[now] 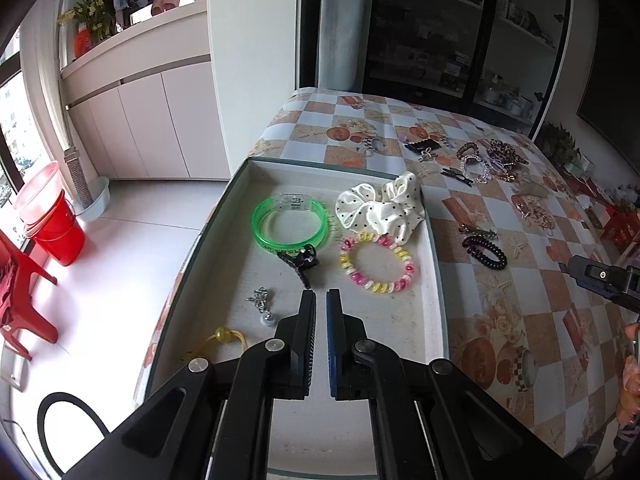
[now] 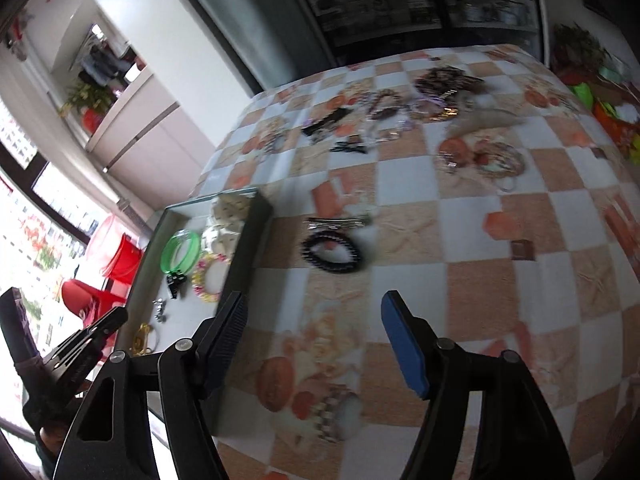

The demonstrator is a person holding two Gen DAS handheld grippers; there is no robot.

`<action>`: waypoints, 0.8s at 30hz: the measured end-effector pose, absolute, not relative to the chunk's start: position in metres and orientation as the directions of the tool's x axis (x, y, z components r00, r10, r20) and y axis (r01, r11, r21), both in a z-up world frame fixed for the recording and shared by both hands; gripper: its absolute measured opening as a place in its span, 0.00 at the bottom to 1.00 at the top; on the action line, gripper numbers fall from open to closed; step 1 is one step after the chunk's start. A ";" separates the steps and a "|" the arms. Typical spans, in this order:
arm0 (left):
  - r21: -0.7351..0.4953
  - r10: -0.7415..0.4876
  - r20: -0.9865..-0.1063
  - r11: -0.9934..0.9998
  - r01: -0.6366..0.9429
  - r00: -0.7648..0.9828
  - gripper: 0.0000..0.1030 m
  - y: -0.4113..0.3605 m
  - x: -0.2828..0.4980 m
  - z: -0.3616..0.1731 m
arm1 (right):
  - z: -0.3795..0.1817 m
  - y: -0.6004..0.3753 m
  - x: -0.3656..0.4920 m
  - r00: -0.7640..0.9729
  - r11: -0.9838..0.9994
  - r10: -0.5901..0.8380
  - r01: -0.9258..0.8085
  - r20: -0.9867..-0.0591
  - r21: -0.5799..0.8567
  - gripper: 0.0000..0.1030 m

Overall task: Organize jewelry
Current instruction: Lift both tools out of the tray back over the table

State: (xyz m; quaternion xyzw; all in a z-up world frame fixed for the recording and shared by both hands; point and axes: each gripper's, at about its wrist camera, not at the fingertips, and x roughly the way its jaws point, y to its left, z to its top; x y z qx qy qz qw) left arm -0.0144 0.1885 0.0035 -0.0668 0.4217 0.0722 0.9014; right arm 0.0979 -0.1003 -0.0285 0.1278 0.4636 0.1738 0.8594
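Left gripper (image 1: 321, 298): jaws drawn together, nothing between the pads, pointing steeply downward. Right gripper (image 2: 314, 312): jaws spread wide, gap empty — also angled downward, its view motion-blurred. A dark-sleeved hand (image 2: 48, 396) grips the left tool's handle, low at the right gripper's left.

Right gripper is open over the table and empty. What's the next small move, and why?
Probably ease the right gripper forward and down over the black coil tie. It is the nearest loose piece ahead of the open jaws, still on the cloth outside the tray. The left gripper is shut and empty.
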 end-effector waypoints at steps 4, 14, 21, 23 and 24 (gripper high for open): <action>-0.064 0.051 -0.774 0.985 -0.159 0.632 0.07 0.173 -0.011 0.003 | -0.035 -0.124 0.094 0.520 0.910 0.403 -0.139 -0.753 0.391 0.75; -0.052 0.018 -0.750 0.995 -0.086 0.661 1.00 0.126 0.001 0.017 | -0.042 -0.166 0.095 0.545 0.910 0.380 -0.076 -0.747 0.407 0.77; -0.017 -0.022 -0.736 1.000 0.014 0.676 1.00 0.084 0.034 0.024 | -0.040 -0.187 0.103 0.560 0.917 0.351 -0.044 -0.750 0.396 0.78; -0.009 -0.037 -0.739 0.999 0.045 0.673 1.00 0.073 0.050 0.022 | -0.040 -0.191 0.106 0.560 0.920 0.343 -0.039 -0.754 0.390 0.78; -0.004 -0.040 -0.741 0.999 0.054 0.671 1.00 0.069 0.058 0.022 | -0.040 -0.194 0.108 0.560 0.922 0.336 -0.033 -0.757 0.385 0.78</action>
